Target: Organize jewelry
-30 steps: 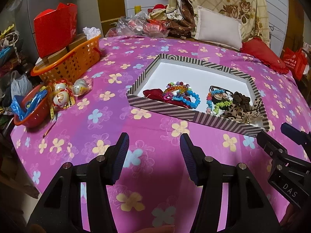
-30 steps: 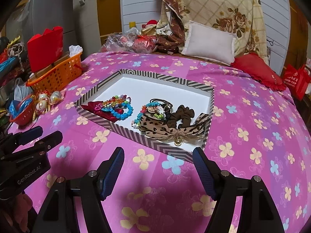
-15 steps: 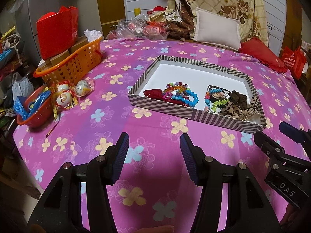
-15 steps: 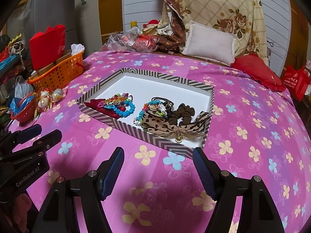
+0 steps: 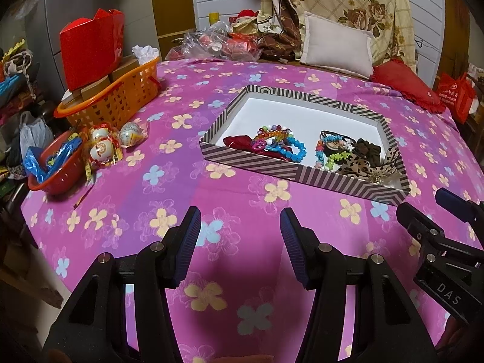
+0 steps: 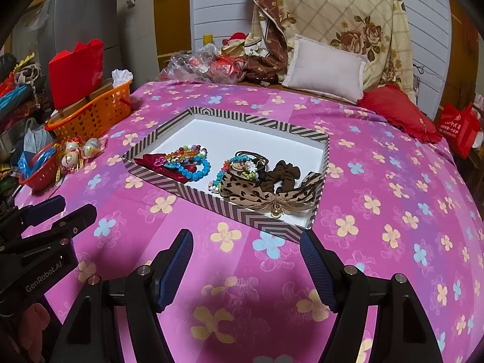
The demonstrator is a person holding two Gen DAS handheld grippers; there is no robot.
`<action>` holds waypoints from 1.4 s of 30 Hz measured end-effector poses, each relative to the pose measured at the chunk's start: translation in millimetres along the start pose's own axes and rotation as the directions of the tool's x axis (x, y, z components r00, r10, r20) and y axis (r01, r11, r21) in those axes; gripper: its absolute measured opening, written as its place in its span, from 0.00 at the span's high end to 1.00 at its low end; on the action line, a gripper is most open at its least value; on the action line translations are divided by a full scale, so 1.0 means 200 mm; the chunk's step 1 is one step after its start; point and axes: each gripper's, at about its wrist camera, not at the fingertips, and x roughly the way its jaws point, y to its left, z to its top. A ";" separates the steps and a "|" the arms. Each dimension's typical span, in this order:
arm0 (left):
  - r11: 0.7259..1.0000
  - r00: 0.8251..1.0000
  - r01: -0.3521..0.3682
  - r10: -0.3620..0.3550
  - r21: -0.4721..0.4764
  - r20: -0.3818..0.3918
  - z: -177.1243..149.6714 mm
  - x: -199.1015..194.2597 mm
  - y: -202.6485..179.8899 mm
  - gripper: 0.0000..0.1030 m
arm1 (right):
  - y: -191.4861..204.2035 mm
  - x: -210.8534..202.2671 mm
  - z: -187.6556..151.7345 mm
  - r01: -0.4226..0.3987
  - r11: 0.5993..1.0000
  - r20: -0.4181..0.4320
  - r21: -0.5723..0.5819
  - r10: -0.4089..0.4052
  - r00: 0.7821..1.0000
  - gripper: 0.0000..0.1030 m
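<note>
Pink flowered bedspread [image 6: 378, 157] | striped shallow cardboard box [image 6: 242, 208] holding beaded bracelets [image 6: 193, 163] | left gripper [image 5: 240, 236] jaws wide apart, empty | right gripper [image 6: 246, 260] likewise.

A matt cotton-like bedspread [image 6: 378, 181] carries a striped paper-covered box [image 6: 242, 211] holding glossy plastic bead bracelets [image 6: 193, 163], a shiny red satin piece [image 6: 148, 161] and a soft leopard-print cloth bow [image 6: 257, 193], beside a perforated plastic basket [image 5: 121, 99].

A striped shallow box [image 6: 273, 228] lay open on the bed. Bead bracelets [image 6: 193, 163] over a red bow [image 6: 148, 161] sat at its nine o'clock side; a leopard bow [image 6: 257, 195] and brown scrunchie [image 6: 284, 174] lay at three o'clock.
</note>
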 end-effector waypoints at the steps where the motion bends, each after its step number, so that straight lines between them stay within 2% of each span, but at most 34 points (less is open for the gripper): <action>1: 1.000 1.000 0.000 0.000 0.000 0.000 0.00 -0.01 0.00 0.47 | 0.00 0.00 0.00 0.000 1.000 0.000 0.000 0.000 1.000 0.31; 22: 1.000 1.000 0.000 0.000 0.000 -0.001 -0.02 -0.03 0.00 0.47 | 0.01 -0.07 -0.04 -0.003 1.000 -0.003 -0.003 0.003 1.000 0.31; 37: 1.000 1.000 -0.011 0.011 0.004 0.012 -0.05 -0.04 0.00 0.47 | 0.03 -0.04 -0.03 -0.007 1.000 -0.011 -0.004 0.007 1.000 0.31; 42: 1.000 1.000 0.005 -0.005 -0.007 -0.007 -0.03 -0.03 0.01 0.47 | 0.02 -0.03 -0.04 -0.006 1.000 -0.015 0.002 0.006 1.000 0.31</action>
